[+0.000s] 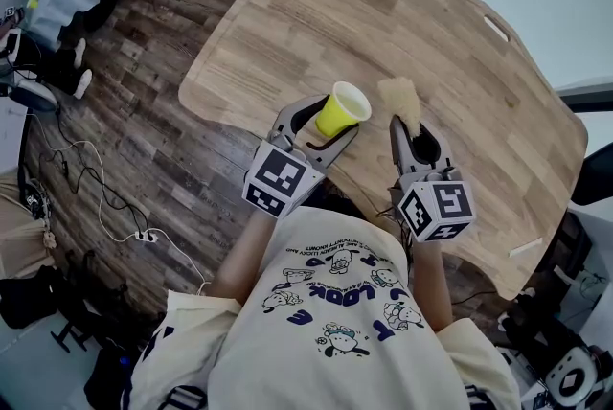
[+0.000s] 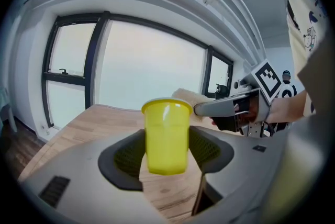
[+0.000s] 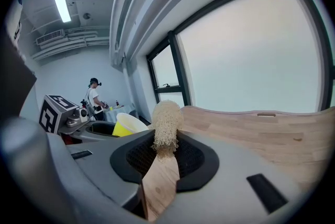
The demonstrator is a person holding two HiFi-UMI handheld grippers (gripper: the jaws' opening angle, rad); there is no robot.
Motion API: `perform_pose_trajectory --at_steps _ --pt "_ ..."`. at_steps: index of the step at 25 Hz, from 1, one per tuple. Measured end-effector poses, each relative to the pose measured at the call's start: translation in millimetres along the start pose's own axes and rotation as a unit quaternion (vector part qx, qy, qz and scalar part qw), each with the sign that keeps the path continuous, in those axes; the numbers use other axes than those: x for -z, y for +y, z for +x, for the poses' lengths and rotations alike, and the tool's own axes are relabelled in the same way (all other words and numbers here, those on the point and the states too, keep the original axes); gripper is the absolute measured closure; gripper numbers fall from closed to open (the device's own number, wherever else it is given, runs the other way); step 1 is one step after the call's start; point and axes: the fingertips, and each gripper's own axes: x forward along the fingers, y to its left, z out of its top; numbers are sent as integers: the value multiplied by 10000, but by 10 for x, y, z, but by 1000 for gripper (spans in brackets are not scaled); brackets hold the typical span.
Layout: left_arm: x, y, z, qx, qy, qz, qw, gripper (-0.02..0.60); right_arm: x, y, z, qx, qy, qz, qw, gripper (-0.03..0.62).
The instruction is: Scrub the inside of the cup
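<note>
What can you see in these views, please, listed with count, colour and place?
cup: one, yellow, between the jaws of the left gripper, over the near edge of the table.
scrubber: one, beige and fibrous, in the right gripper, beside the cup.
table: one, light wood, ahead of the person.
floor: dark wood planks, left of the table.
cables: several, black and white, on the floor at left.
windows: large, dark-framed, beyond the table.
bystander: one, white top, far behind the left gripper.
left gripper: one, grey, shut on the cup.
right gripper: one, grey, shut on the scrubber.
shirt: one, cream with print, on the person.
</note>
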Motion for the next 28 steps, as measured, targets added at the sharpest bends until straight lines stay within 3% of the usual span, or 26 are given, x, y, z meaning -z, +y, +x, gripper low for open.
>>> perform_pose_trajectory --at_steps 7,28 --pt "-5 -4 -3 -106 -91 -91 9999 304 25 31 -15 140 -33 -252 9996 507" --pt "-30 37 -109 -104 -167 -216 9996 304 59 37 -60 369 -143 86 9992 508"
